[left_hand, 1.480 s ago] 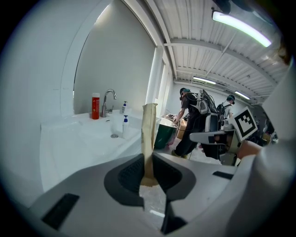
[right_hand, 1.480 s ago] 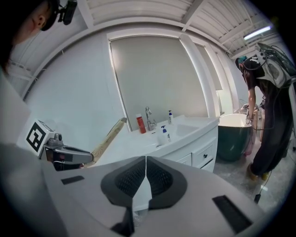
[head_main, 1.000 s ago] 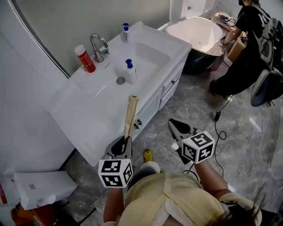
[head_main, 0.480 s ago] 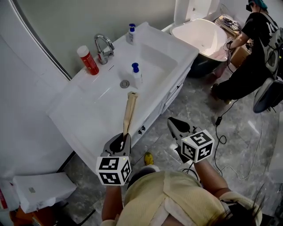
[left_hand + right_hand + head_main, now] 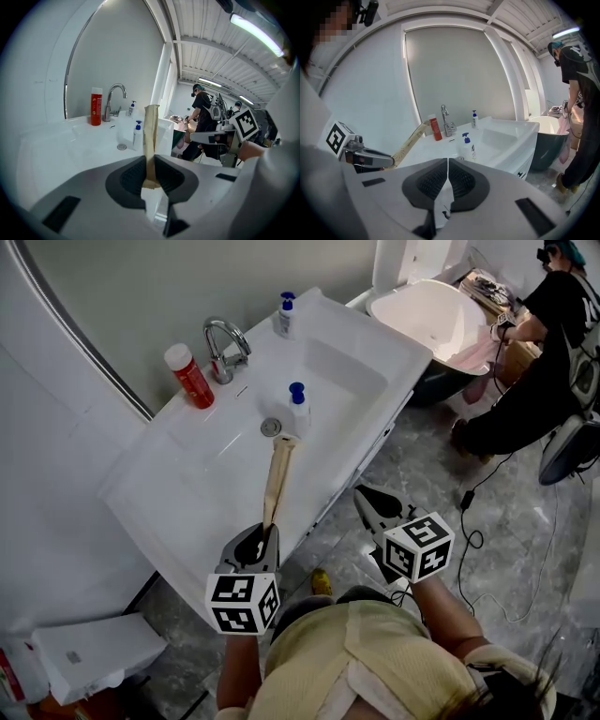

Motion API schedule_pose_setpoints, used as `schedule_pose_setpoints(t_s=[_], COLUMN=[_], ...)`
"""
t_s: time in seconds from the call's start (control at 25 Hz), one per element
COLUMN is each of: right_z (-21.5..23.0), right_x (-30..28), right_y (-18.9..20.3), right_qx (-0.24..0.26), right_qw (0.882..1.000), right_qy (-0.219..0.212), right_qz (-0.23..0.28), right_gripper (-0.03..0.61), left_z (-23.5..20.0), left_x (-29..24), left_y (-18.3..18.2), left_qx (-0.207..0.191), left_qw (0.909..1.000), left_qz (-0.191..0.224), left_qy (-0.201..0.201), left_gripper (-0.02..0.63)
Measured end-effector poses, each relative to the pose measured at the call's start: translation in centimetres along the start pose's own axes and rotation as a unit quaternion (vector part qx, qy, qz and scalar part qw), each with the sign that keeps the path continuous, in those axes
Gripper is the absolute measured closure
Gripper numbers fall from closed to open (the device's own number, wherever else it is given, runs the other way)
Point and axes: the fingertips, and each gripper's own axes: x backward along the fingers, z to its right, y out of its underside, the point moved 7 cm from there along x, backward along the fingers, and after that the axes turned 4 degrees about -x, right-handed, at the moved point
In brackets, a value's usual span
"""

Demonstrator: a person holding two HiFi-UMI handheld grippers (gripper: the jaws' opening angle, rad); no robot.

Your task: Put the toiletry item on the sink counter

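L gripper (image 5: 269, 532) clamped on tan tube (image 5: 277, 479) — tip now further over sink counter (image 5: 178, 493) vs before, R gripper (image 5: 370, 502) closed, empty.

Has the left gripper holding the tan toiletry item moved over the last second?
Yes. The left gripper has carried the tan toiletry item toward the basin: its tip now lies closer to the drain.

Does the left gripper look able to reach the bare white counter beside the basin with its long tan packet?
Probably yes: the left gripper holds the long tan packet over the white sink counter's near edge, and nothing stands on that stretch.
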Motion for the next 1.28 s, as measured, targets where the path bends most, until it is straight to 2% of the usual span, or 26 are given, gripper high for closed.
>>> schedule_pose_setpoints(t_s=[0.36, 0.64, 1.0, 1.28], right_z=[0.2, 1.2, 4.3, 6.6], right_x=[-1.9, -4.2, -8.6, -12.8], right_y=[-1.0, -1.9, -4.9, -8.0], right_qx=[0.007, 0.010, 0.024, 0.032], right_qw=[1.000, 1.000, 0.998, 0.996], right_qy=[0.006, -0.006, -0.046, -0.081], right_qz=[-0.012, -0.014, -0.022, -0.032], right_gripper=[0.549, 0.549, 0.549, 0.549], left_z=[-1.9, -3.2, -4.8, -6.5], left_x=[-1.9, -3.8, -7.4, -9.8], left_y=[-1.2, -2.2, -4.3, -6.7], left_qx=[0.007, 0.007, 0.020, 0.008], left_qw=[1.0000, 0.9999, 0.9982, 0.9953], left_qz=[0.000, -0.001, -0.004, -0.012], left_qy=[0.001, -0.015, -0.056, -0.096], left_gripper=[0.529, 0.529, 0.529, 0.529])
